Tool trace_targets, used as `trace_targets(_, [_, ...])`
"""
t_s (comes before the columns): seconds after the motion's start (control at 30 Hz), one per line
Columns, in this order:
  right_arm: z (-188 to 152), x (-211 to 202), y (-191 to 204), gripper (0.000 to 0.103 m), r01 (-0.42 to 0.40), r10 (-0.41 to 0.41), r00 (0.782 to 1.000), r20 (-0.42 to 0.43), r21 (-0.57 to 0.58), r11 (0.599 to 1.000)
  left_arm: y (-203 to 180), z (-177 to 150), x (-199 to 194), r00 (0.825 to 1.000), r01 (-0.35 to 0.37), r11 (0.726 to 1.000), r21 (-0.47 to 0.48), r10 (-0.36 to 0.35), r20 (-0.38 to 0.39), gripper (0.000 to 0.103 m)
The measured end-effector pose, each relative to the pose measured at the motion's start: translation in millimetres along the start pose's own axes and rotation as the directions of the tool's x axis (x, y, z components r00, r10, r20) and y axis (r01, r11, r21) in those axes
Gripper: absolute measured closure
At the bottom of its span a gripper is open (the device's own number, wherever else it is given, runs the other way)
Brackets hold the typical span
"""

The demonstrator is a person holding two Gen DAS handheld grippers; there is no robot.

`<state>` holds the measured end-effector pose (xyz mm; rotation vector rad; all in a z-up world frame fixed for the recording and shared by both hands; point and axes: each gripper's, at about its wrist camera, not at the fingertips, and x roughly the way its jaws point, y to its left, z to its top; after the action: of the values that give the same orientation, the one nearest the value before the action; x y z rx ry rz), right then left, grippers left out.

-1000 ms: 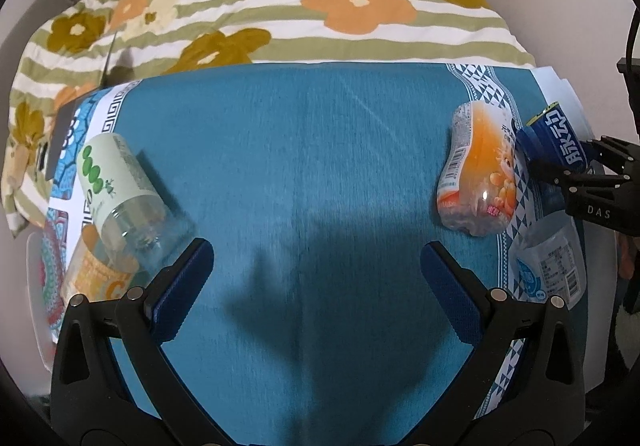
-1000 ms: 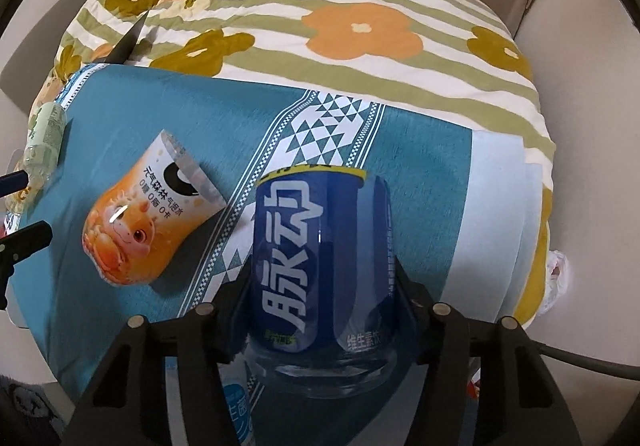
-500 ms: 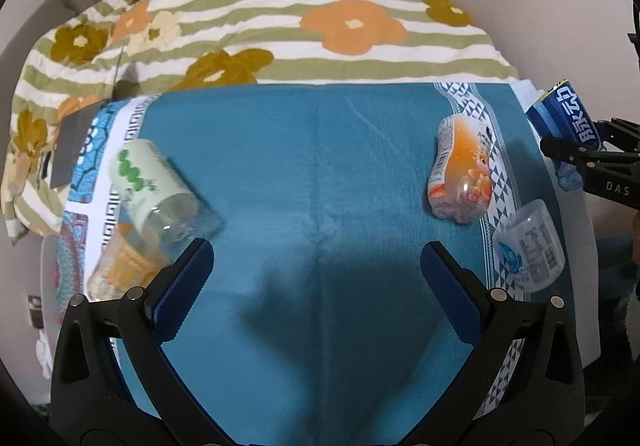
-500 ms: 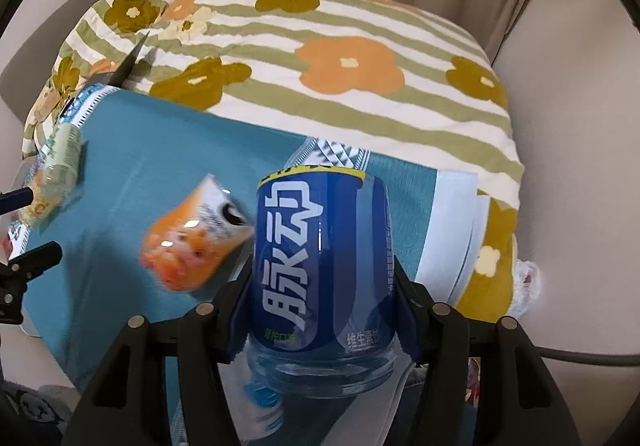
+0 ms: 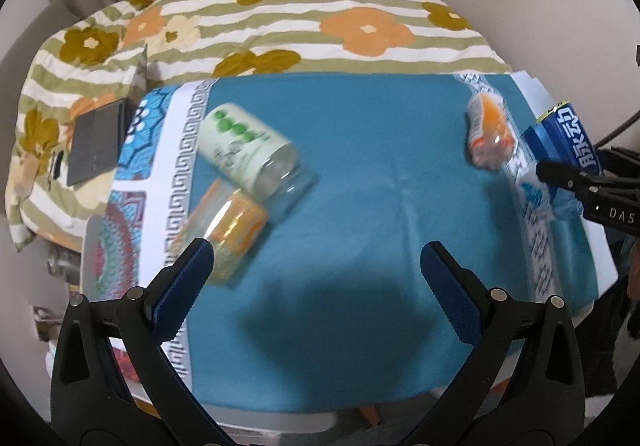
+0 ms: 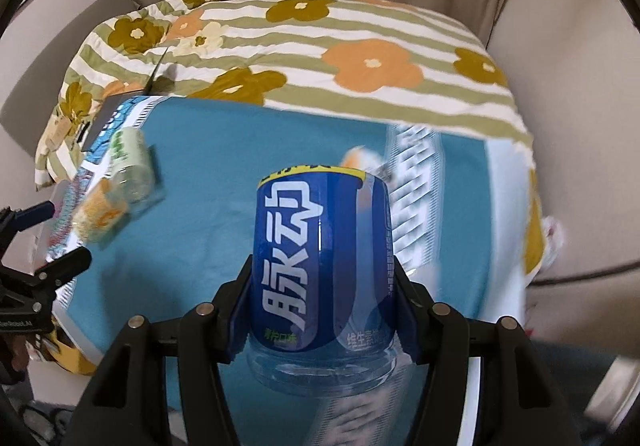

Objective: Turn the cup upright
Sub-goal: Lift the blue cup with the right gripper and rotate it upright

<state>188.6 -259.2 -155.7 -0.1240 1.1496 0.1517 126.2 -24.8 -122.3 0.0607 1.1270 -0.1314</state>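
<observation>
Right wrist view: the blue cup (image 6: 320, 266) is held above the teal cloth (image 6: 208, 173), pinched by the right gripper (image 6: 322, 310) (the left gripper (image 5: 316, 274) is spread and empty), and might be tipped if set down crooked.

Blue-labelled cup (image 6: 320, 266), teal cloth (image 5: 360, 185)

A clear plastic cup (image 6: 320, 278) wrapped in a blue label with white characters and a yellow rim band is gripped at 6 o'clock, label end pointing toward 12 o'clock, above the teal tabletop (image 6: 224, 181).
</observation>
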Motion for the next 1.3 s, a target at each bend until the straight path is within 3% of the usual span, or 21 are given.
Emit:
trace_targets(0.4, [-39,45,72,0.047,-0.043,0.052,0.998,-0.044,0.186,0.982,54,-29,12,0.999,0.033,0.999,0.009,-0.033,-0.014,0.0])
trace_targets(0.6, [-49,71,89,0.047,-0.058,0.075,0.996,-0.057,0.262,0.963,71,-36,23,0.999,0.047,0.999,0.005,-0.047,-0.028,0.0])
trace_targets(0.97, [-53,75,93,0.046,-0.039,0.061,0.996,-0.067,0.295,0.955,77,-42,29,0.996,0.082,0.997,-0.002,-0.082,-0.043,0.0])
trace_targets(1.1, [-53,72,94,0.024,-0.049,0.067,0.997,-0.05,0.299,0.953,76,-42,27,0.995,0.086,0.996,-0.003,-0.086,-0.04,0.0])
trace_targets(1.17, [-54,71,94,0.018,-0.059,0.074,0.996,-0.04,0.302,0.951,75,-43,25,0.995,0.087,0.996,-0.004,-0.087,-0.039,0.0])
trace_targets(1.3, [-54,69,95,0.018,-0.068,0.081,0.996,-0.03,0.298,0.952,73,-43,21,0.996,0.086,0.996,-0.007,-0.086,-0.035,0.0])
